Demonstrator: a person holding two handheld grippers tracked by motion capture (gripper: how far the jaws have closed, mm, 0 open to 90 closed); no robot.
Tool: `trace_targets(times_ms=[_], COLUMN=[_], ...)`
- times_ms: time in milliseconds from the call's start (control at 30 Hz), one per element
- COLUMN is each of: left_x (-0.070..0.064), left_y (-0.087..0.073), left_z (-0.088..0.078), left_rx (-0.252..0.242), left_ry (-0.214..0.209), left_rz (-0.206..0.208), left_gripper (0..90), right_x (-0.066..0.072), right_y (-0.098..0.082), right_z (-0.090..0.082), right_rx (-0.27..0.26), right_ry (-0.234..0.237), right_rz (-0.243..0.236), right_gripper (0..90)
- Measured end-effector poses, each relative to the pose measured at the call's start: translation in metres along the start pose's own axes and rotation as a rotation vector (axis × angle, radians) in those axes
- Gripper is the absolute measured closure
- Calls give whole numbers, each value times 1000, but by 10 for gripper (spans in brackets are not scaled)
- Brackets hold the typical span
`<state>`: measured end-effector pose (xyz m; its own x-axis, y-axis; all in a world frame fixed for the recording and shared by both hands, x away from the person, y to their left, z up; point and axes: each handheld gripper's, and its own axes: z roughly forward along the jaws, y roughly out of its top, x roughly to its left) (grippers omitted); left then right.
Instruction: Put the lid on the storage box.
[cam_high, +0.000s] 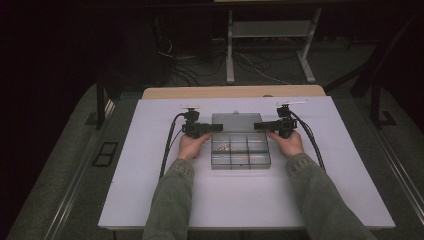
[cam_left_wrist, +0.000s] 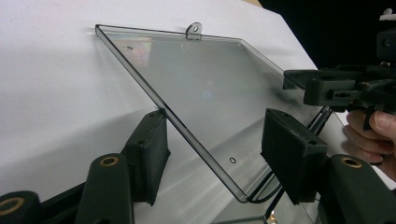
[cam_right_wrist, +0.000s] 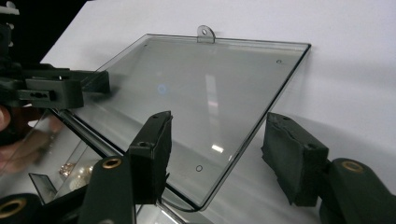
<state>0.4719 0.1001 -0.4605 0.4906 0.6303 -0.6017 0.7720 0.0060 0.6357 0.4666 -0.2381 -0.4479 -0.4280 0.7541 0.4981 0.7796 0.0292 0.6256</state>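
Note:
A clear plastic compartment box (cam_high: 240, 156) lies in the middle of the white table, its lid (cam_high: 236, 121) swung open toward the far side. Small pale beads (cam_high: 221, 147) sit in a left compartment, seen again as beads (cam_right_wrist: 77, 171) in the right gripper view. My left gripper (cam_high: 215, 128) is at the lid's left side; it stands open (cam_left_wrist: 219, 156) with the left edge of the lid (cam_left_wrist: 205, 79) between its jaws. My right gripper (cam_high: 258, 126) is at the lid's right side, also open (cam_right_wrist: 222, 158) astride the right edge of the lid (cam_right_wrist: 210, 84). Neither pair of pads presses the plastic.
The white board (cam_high: 150, 150) covers a wooden table whose far edge (cam_high: 232, 92) shows behind it. Black cables (cam_high: 167, 145) trail back from both grippers. Beyond the table are a white stand's legs (cam_high: 230, 55) and floor cables. Each gripper view shows the other gripper (cam_left_wrist: 336, 88) opposite.

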Motion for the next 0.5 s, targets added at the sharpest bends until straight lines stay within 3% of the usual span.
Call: trace_targets(times_ms=[233, 367, 500], left_x=[-5, -8, -10], left_y=[1, 2, 4], left_z=[-1, -2, -4], left_rx=[-12, -26, -39], left_ry=[18, 32, 40], left_rz=[23, 32, 47], left_gripper=[442, 479, 514], right_x=[3, 3, 6], right_y=[1, 1, 1], right_z=[-1, -2, -3], right_rx=[-5, -13, -16], right_ry=[-15, 6, 9], right_rz=[-4, 17, 2], right_gripper=[434, 474, 485])
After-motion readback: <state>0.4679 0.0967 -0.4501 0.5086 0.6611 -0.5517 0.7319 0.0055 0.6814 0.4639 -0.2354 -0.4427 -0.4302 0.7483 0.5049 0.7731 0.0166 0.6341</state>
